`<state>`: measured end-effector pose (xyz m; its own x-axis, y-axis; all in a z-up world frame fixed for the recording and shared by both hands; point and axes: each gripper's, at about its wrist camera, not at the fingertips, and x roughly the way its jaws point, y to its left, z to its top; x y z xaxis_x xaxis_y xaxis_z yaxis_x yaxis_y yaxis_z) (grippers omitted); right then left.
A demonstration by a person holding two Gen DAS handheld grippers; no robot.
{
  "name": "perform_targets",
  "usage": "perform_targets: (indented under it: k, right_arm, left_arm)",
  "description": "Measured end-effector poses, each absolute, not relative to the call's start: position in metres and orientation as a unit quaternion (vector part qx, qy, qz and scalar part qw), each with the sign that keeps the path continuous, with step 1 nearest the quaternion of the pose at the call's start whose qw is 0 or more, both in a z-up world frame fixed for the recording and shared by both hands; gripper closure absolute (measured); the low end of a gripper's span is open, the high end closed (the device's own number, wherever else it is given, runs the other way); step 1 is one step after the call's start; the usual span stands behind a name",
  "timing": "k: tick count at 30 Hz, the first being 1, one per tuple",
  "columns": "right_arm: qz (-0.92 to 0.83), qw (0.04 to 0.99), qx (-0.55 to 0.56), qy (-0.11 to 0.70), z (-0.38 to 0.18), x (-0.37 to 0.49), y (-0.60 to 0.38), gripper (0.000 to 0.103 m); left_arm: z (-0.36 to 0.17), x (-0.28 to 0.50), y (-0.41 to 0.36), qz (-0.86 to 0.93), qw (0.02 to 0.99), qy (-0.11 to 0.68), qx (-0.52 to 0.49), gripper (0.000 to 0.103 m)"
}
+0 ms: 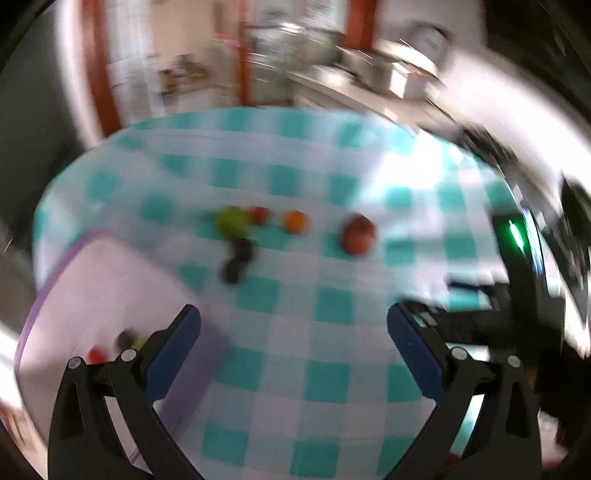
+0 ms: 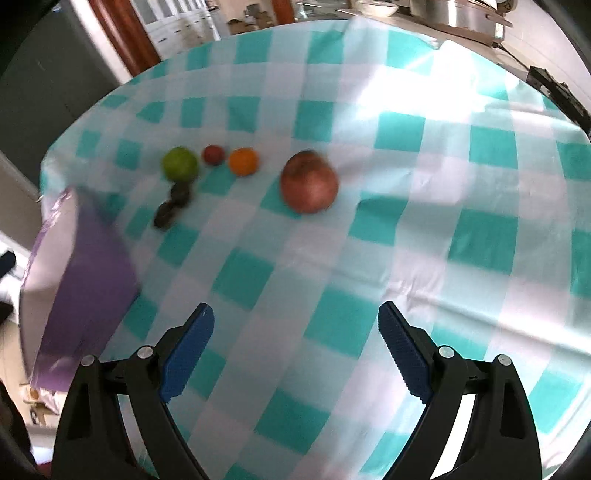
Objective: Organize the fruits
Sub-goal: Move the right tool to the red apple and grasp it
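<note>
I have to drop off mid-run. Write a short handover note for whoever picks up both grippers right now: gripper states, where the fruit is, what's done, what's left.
Left gripper: open, empty, over the checked tablecloth.
Right gripper: open, empty.
Purple tray sits at the table's left edge. The left wrist view, blurred, shows a few small pieces already in it, including one red piece.
On the cloth in a row: green fruit, small red fruit, orange, large red apple; two dark fruits lie just in front of the green one.
Left: move those six into the tray.

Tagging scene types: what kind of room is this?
Probably a home kitchen or dining area: a table with a checked tablecloth, loose fruit such as an apple, and metal pots on a counter behind.
</note>
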<state>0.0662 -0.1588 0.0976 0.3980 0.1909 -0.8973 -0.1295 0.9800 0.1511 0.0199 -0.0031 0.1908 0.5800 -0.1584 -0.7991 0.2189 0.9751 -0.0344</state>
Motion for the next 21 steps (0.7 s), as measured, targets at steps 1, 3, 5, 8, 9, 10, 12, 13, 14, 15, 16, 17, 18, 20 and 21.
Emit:
perform_targets:
  k: [1, 3, 5, 8, 9, 10, 12, 13, 14, 15, 16, 17, 18, 20, 21]
  right_arm:
    - [0.094, 0.837, 0.022, 0.539, 0.097, 0.074, -0.159, 0.015]
    - [0.091, 0.838, 0.006, 0.537, 0.097, 0.091, -0.157, 0.015]
    - [0.087, 0.836, -0.004, 0.541, 0.091, 0.115, -0.152, 0.015]
    - [0.081, 0.832, -0.004, 0.548, 0.078, 0.148, -0.142, 0.015]
    - [0.082, 0.831, -0.007, 0.551, 0.073, 0.158, -0.137, 0.015]
    - [0.083, 0.83, -0.017, 0.552, 0.067, 0.168, -0.131, 0.015]
    - [0.082, 0.827, -0.034, 0.555, 0.057, 0.183, -0.123, 0.015]
    - [0.083, 0.823, -0.039, 0.561, 0.051, 0.189, -0.12, 0.015]
    - [0.081, 0.818, -0.046, 0.568, 0.044, 0.195, -0.118, 0.015]
    - [0.078, 0.813, -0.055, 0.574, 0.038, 0.199, -0.116, 0.015]
    - [0.075, 0.809, -0.064, 0.58, 0.031, 0.203, -0.115, 0.016]
    - [0.073, 0.807, -0.067, 0.582, 0.027, 0.205, -0.115, 0.02]
    - [0.069, 0.806, -0.071, 0.584, 0.023, 0.207, -0.115, 0.025]
    - [0.063, 0.804, -0.077, 0.587, 0.016, 0.207, -0.116, 0.041]
    - [0.065, 0.808, -0.076, 0.581, 0.015, 0.205, -0.117, 0.041]
  left_arm:
    - [0.181, 0.027, -0.016, -0.128, 0.883, 0.448, 0.054, 0.002]
    - [0.168, 0.036, -0.028, -0.157, 0.877, 0.448, 0.074, 0.002]
    - [0.154, 0.052, -0.031, -0.174, 0.871, 0.452, 0.077, 0.002]
    - [0.133, 0.076, -0.018, -0.173, 0.866, 0.468, 0.046, 0.002]
    - [0.124, 0.085, -0.015, -0.166, 0.865, 0.473, 0.038, 0.002]
    - [0.115, 0.093, -0.011, -0.156, 0.862, 0.481, 0.03, 0.002]
    - [0.1, 0.103, -0.006, -0.152, 0.854, 0.497, 0.025, 0.002]
    - [0.091, 0.105, -0.006, -0.154, 0.85, 0.503, 0.029, 0.002]
    - [0.083, 0.106, -0.008, -0.156, 0.846, 0.508, 0.04, 0.002]
    - [0.079, 0.107, -0.009, -0.155, 0.845, 0.51, 0.046, 0.002]
    - [0.072, 0.107, -0.011, -0.153, 0.844, 0.51, 0.057, 0.002]
    - [0.067, 0.108, -0.012, -0.148, 0.846, 0.508, 0.064, 0.002]
    - [0.063, 0.11, -0.012, -0.141, 0.849, 0.505, 0.07, 0.002]
    - [0.055, 0.118, -0.011, -0.111, 0.858, 0.496, 0.072, 0.002]
    - [0.051, 0.124, -0.009, -0.091, 0.862, 0.494, 0.064, 0.002]
